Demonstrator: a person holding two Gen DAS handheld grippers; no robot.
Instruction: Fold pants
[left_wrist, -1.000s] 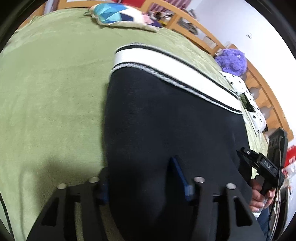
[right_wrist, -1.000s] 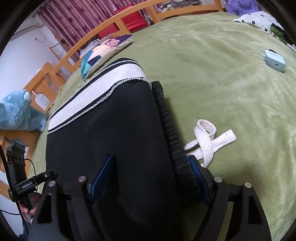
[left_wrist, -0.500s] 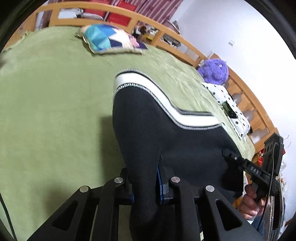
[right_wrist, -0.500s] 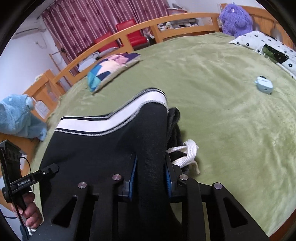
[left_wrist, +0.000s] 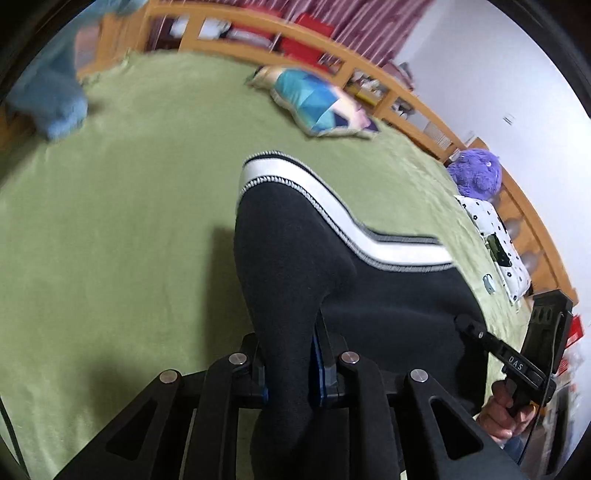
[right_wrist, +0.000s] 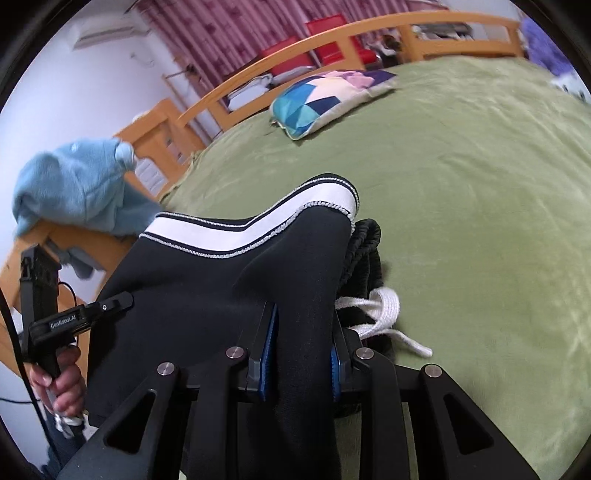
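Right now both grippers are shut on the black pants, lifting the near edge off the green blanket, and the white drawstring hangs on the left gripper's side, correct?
Not quite: the white drawstring hangs beside the right gripper, as the right wrist view shows. The rest holds: left gripper and right gripper are both shut on the black pants, raised above the green blanket.

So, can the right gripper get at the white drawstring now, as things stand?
Probably not: the right gripper is shut on the pants, so it is occupied, though the drawstring lies just beside its right finger.
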